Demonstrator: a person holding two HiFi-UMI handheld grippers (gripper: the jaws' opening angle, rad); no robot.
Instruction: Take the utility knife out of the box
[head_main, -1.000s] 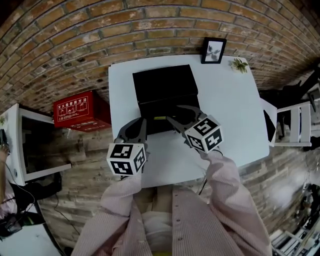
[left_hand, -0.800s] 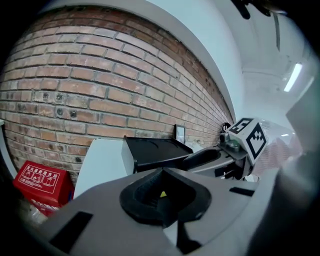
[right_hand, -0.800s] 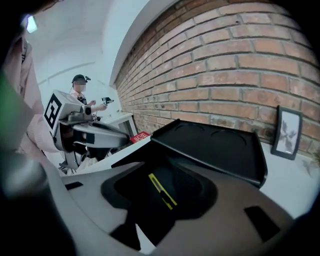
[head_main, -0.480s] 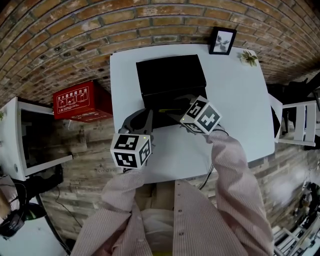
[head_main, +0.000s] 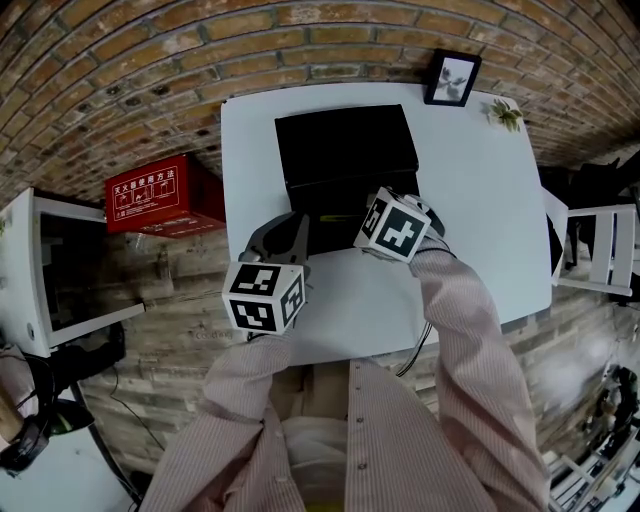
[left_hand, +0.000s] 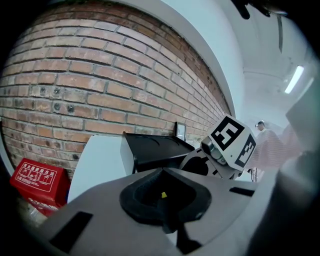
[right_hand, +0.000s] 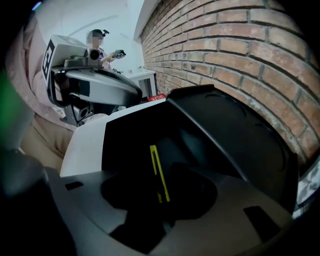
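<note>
At centre frame in the head view, a white table (head_main: 470, 220) stands against a brick wall (head_main: 150, 70) and carries an open black box (head_main: 345, 150), lid tipped back toward the wall. The utility knife (right_hand: 159, 172) is inside the box at its near side. It reads as a thin yellow strip against the dark interior, and no brand or print on it is legible. In the right gripper view, at centre, the right gripper (right_hand: 161, 197) reaches over the box's near edge. Its jaws are drawn in on the knife, whose yellow strip runs between the black pads (right_hand: 192, 192). At lower left of the head view, the left gripper (head_main: 287, 232) sits over the table just beside the box's near left corner. Its own view shows the jaws brought together with nothing between them. Each gripper's cube bears black-and-white square markers with no lettering, the right one (left_hand: 232, 142) showing at right of the left gripper view. At left of the head view, off the table, a red case (head_main: 160, 195) carries white Chinese characters and small diagrams, too small to read with confidence. At upper right, a black picture frame (head_main: 453, 78) stands at the table's far edge, with a small green sprig (head_main: 505, 113) near it. Pink striped sleeves (head_main: 460, 330) fill the lower frame.
</note>
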